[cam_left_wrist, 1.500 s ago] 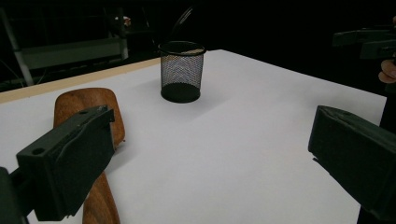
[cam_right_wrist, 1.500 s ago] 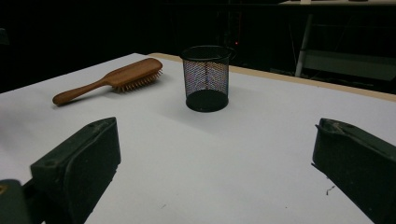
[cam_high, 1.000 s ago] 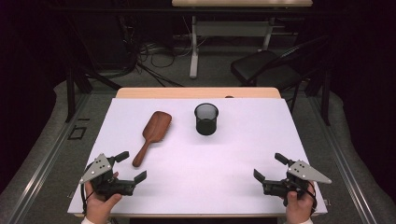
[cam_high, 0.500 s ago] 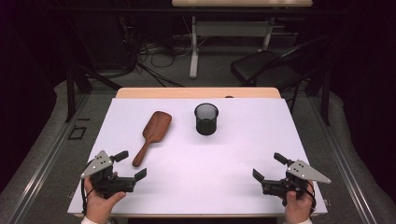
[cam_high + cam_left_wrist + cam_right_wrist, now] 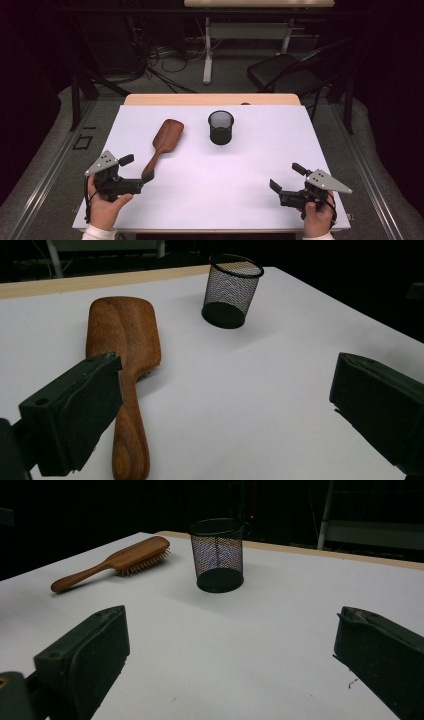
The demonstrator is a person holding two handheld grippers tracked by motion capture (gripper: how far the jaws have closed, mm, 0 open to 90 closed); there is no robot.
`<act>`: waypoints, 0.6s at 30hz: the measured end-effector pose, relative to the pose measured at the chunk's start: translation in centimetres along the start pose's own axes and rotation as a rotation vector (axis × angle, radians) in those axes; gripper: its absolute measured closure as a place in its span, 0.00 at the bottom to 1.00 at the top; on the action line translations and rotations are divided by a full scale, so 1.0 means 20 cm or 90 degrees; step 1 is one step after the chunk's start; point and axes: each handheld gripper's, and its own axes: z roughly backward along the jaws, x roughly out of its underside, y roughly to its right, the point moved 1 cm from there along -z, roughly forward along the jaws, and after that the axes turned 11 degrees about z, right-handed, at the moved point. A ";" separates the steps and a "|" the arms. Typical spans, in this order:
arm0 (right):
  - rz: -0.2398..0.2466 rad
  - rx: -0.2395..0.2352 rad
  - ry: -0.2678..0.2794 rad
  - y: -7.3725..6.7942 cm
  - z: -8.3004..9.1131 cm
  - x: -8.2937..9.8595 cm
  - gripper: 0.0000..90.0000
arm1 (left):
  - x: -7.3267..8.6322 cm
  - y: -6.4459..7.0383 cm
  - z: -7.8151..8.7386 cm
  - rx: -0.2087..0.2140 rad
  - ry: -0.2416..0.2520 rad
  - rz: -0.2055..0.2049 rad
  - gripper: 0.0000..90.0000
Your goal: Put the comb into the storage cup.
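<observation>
A wooden hairbrush (image 5: 162, 142) lies bristles down on the white table (image 5: 240, 165), left of centre, with its handle pointing at me. A black mesh cup (image 5: 221, 127) stands upright to its right. My left gripper (image 5: 138, 168) is open at the front left, one jaw beside the handle's end. In the left gripper view the hairbrush (image 5: 125, 340) runs past the left jaw, the cup (image 5: 232, 290) stands beyond it, and nothing lies inside the left gripper (image 5: 225, 405). My right gripper (image 5: 286, 176) is open at the front right, with the cup (image 5: 217, 555) and brush (image 5: 120, 560) far ahead of the right gripper (image 5: 230, 645).
A strip of wooden tabletop (image 5: 210, 99) shows along the far edge of the white surface. Beyond the table a black chair (image 5: 285, 72) and cables (image 5: 165, 65) sit on the floor. White surface lies bare between the two grippers.
My left gripper has moved slightly forward, so one jaw now sits beside the brush handle's end. The right gripper, brush and cup have stayed put.
</observation>
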 end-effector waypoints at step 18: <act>-0.008 0.001 -0.002 0.01 0.00 0.01 0.02 | -0.14 -0.05 -0.04 -0.017 -0.030 0.019 0.00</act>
